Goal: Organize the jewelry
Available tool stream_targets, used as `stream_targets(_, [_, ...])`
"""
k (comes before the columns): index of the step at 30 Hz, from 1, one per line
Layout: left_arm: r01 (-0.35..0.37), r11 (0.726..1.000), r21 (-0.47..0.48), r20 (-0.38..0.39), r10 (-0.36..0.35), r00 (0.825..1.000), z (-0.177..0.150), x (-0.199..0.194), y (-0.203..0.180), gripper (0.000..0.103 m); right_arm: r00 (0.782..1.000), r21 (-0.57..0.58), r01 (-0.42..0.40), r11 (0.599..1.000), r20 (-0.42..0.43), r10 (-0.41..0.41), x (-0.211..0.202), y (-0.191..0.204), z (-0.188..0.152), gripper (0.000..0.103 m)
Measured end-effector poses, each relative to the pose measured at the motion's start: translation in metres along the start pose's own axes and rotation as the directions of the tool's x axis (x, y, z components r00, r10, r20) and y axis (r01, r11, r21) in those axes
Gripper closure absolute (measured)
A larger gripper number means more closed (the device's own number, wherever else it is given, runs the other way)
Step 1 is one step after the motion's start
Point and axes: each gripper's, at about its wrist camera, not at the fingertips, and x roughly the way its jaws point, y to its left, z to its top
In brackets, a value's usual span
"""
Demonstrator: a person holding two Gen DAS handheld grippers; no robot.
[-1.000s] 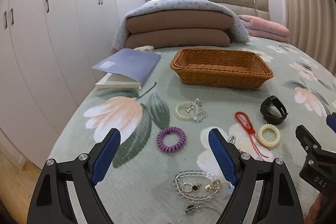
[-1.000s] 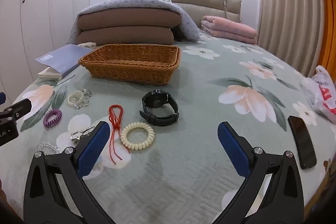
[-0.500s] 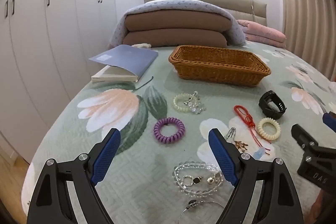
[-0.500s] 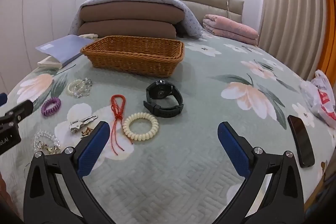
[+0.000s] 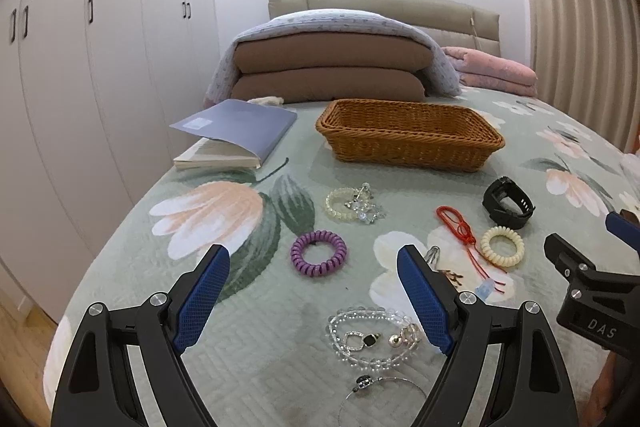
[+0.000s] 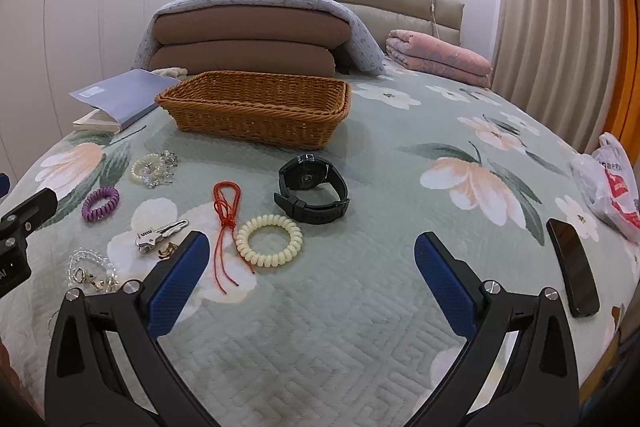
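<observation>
Jewelry lies scattered on a floral bedspread in front of a brown wicker basket [image 5: 408, 139] [image 6: 256, 115]. Nearest my open left gripper [image 5: 314, 267] are a purple spiral band [image 5: 319, 253] and a clear bead bracelet [image 5: 372, 337]. A pale bead bracelet [image 5: 350, 205] lies closer to the basket. My right gripper [image 6: 310, 255] is open and empty above bare bedspread, with a cream spiral band [image 6: 269, 241], a red cord [image 6: 226, 215] and a black watch [image 6: 312, 193] just ahead of it. A silver clip [image 6: 158, 235] lies left of the cord.
A blue book [image 5: 236, 131] rests left of the basket. Folded brown quilts [image 5: 332, 71] and a pink blanket [image 6: 438, 59] lie by the headboard. A black phone [image 6: 572, 267] and a plastic bag [image 6: 608, 183] sit at the right edge. White wardrobes [image 5: 80, 67] stand to the left.
Both grippers have drawn back and tipped upward a little, so the jewelry and basket sit lower in view. Nothing on the bed has moved, and both stay open.
</observation>
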Motion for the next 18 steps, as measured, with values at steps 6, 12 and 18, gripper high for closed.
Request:
stream_targets(6, [0.014, 1.000, 0.009, -0.007, -0.014, 1.000, -0.0027, 0.0015, -0.0019, 0.016, 1.000, -0.001, 0.004, 1.000, 0.007, -0.004, 0.0002, 0.0003, -0.0002, 0.000])
stream_targets(12, [0.017, 1.000, 0.012, -0.003, -0.017, 1.000, -0.0030, -0.0002, -0.0020, 0.016, 1.000, 0.000, 0.004, 1.000, 0.008, -0.004, 0.0002, 0.0007, -0.0009, 0.000])
stream_targets(18, [0.022, 1.000, 0.013, -0.003, -0.022, 1.000, -0.0045, -0.0002, -0.0026, 0.016, 1.000, -0.002, 0.003, 1.000, 0.005, -0.003, 0.0005, 0.0015, -0.0012, 0.000])
